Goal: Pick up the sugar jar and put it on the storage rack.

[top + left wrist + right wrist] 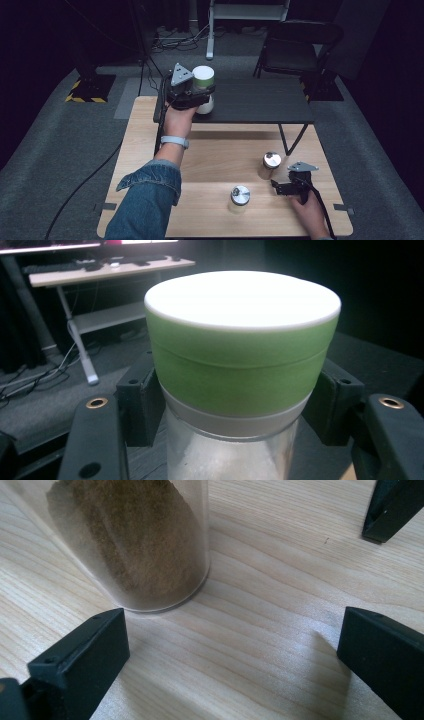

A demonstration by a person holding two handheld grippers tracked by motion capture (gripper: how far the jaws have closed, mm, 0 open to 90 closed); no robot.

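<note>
Your left gripper (197, 97) is clamped on the green-lidded jar (203, 77), upright over the dark shelf (260, 102) at 12 o'clock; your right gripper (285, 188) rests with jaws spread, the brown-spice jar (270, 165) just beside it at 11 o'clock, upright on the wooden table (210, 160); dim carpeted room beyond.

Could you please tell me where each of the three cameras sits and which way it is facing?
High view: above the person's side, looking forward and down on the wooden table and black shelf; forearms, hands and both grippers show.
Left gripper view: rides the left gripper, looking along its jaws at the green-lidded jar between them.
Right gripper view: rides the right gripper, low over the table, jaws apart near a jar of brown powder.
Shared: the green-lidded jar appears in the high and left gripper views.
</note>
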